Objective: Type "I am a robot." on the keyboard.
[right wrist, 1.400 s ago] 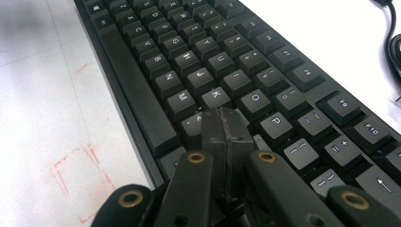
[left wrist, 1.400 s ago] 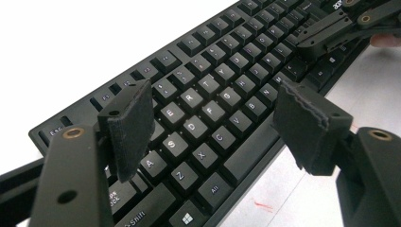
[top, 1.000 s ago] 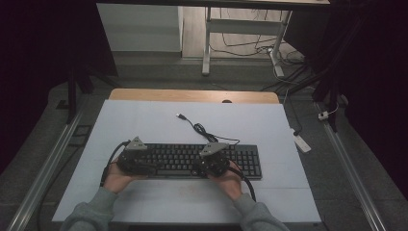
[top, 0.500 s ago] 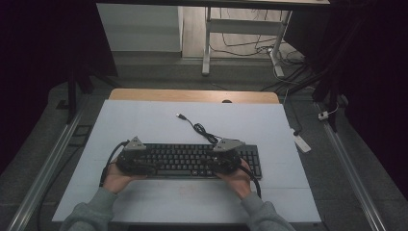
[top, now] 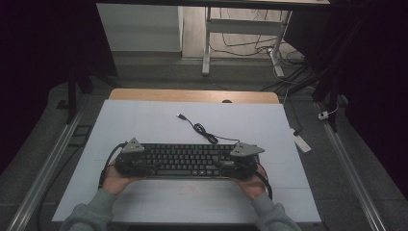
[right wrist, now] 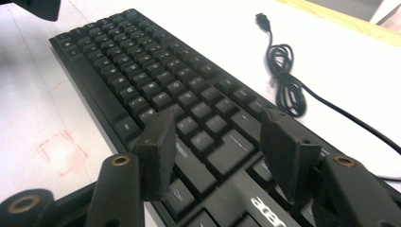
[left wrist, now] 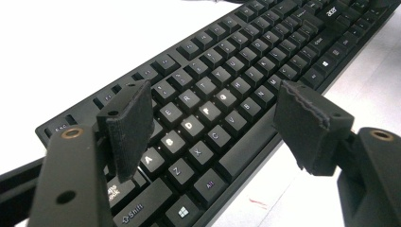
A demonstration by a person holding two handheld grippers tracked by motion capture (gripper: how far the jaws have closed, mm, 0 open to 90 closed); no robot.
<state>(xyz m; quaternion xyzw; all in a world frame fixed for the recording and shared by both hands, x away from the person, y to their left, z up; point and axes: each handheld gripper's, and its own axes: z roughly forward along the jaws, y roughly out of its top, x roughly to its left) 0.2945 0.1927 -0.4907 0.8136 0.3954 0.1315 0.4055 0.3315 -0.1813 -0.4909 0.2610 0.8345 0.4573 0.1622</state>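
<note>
Keyboard (top: pixel 185 160) lies flat on the white counter (top: pixel 144 120), near the edge closest to me, long side running across, its black cable (top: pixel 204 132) looping away behind it to a loose plug (top: pixel 181 116) on the bare surface. My left gripper (left wrist: pixel 213 127) hovers over the keyboard's left end, my right gripper (right wrist: pixel 217 151) over its right end by the brand logo. My left fingers (left wrist: pixel 130 127) stand apart above the letter keys, pressing on nothing. My right fingers (right wrist: pixel 158 151) have just been opening and now straddle the keys near the Enter block with nothing clamped between them. So the board is held by neither hand.

What could go wrong, as I judge it: if I close either pair from this height, the pads would land on keycaps rather than on the frame, pressing or popping keys instead of taking a grip. If I catch only one end, the long, thin body would likely pivot and drag across the counter, or tip. Should I lift or slide it away, the coiled cable would trail behind, and its loop could snag or whip the plug across the surface. A pinch on the smooth front edge alone may well slip
</note>
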